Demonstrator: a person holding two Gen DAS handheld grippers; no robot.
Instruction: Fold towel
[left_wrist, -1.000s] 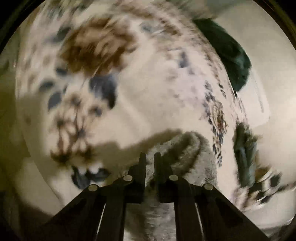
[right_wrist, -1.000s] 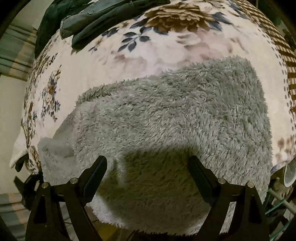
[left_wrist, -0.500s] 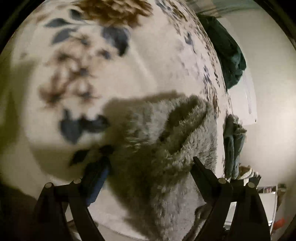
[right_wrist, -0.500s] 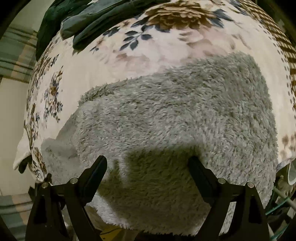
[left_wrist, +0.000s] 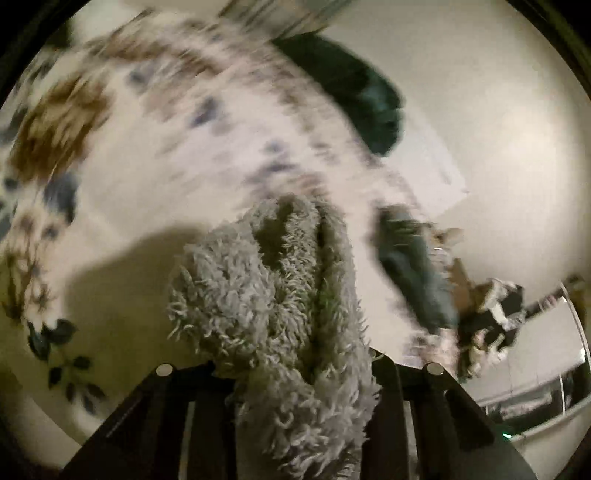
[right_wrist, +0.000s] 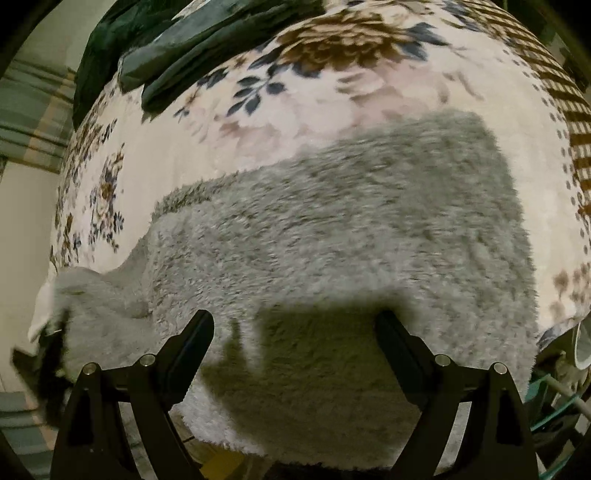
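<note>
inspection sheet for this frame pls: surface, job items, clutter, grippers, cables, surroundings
Surface: floral blanket over a bed, brown check border at the right.
Job's things: grey fluffy towel spread on the blanket; one bunched end is lifted in the left gripper.
Clutter: dark green clothes at the blanket's far edge.
Grippers: left gripper is shut on the towel; right gripper is open above the towel's near edge, holding nothing.
Cables: pale cable past the bed's right edge, partly hidden.
Surroundings: plain wall; left view is motion-blurred.
</note>
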